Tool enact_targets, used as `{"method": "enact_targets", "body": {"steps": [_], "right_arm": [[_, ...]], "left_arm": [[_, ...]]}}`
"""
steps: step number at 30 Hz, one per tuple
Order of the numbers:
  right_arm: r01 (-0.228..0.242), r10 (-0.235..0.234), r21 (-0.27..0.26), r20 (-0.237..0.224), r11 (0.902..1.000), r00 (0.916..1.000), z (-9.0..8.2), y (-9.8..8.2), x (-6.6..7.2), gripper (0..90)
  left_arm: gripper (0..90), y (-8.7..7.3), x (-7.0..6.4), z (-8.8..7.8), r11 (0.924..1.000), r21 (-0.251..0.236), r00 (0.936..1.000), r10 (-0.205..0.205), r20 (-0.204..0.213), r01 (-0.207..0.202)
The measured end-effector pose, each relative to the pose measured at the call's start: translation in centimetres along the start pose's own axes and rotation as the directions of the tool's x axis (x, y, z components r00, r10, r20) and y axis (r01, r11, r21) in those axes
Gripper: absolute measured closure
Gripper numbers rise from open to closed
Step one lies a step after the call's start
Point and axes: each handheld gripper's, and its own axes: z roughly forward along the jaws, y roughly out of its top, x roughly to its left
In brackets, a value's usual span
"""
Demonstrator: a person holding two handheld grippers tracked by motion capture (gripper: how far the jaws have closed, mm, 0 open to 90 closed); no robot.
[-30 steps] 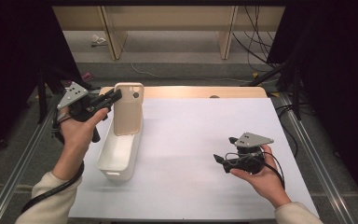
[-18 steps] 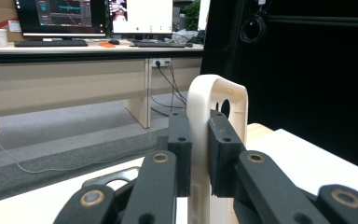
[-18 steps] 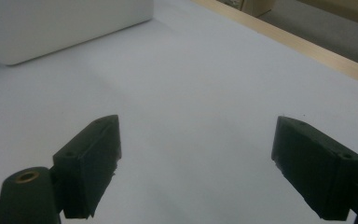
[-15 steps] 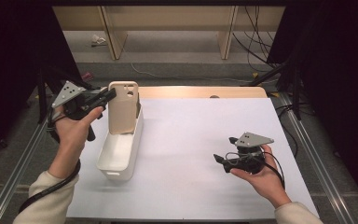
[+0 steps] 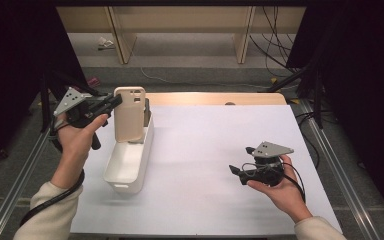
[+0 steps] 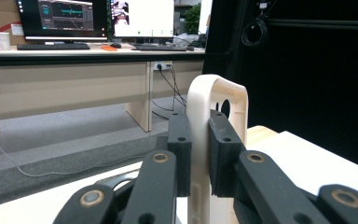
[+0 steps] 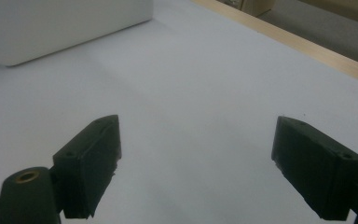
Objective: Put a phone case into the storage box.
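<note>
A beige phone case (image 5: 129, 115) with a camera cut-out stands upright over the far end of a white plastic bin (image 5: 145, 150). My left gripper (image 5: 115, 101) comes at it from the left and is shut on its edge. In the left gripper view the two black pads (image 6: 181, 140) press on either side of the phone case (image 6: 216, 93). My right gripper (image 5: 234, 171) lies low over the white table sheet at the right, held in a hand. Its jaws stand wide apart in the right gripper view (image 7: 196, 158), with nothing between them.
The white bin (image 7: 51, 28) lies lengthwise at the left of the white sheet (image 5: 220, 135). A wooden table edge (image 5: 215, 98) runs along the back. Metal rails (image 5: 330, 150) flank both sides, and desk legs and cables stand on the floor beyond.
My left gripper and the phone case have shifted slightly to the left over the bin. The right hand has stayed in place.
</note>
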Motion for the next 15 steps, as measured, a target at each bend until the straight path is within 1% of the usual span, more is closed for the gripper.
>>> {"method": "enact_targets", "body": {"steps": [3,6,9,11,15], "right_arm": [[-0.002,0.002,-0.001,-0.001,1.0000,1.0000,-0.01,-0.01,-0.01,16.6],[-0.004,0.004,-0.001,0.000,1.0000,1.0000,-0.02,-0.01,-0.01,16.5],[-0.003,0.003,0.000,-0.001,1.0000,1.0000,0.01,-0.01,0.00,16.6],[-0.002,0.002,0.000,-0.001,1.0000,1.0000,0.02,-0.01,0.00,16.6],[-0.006,0.006,0.002,-0.001,1.0000,1.0000,0.03,-0.03,0.00,16.6]], "left_arm": [[81.0,-0.18,0.18,0.12,0.9999,0.008,0.9999,0.013,0.002,-0.013],[81.0,-0.31,0.31,0.27,0.9999,0.007,1.0000,0.008,0.005,-0.008],[81.0,-0.42,0.41,0.43,0.9997,0.017,0.9998,0.018,0.002,-0.018],[81.0,-0.51,0.52,0.55,0.9998,0.014,0.9999,0.014,0.007,-0.014],[81.1,-0.61,0.75,0.80,0.9997,0.016,0.9999,0.017,0.004,-0.017]]}}
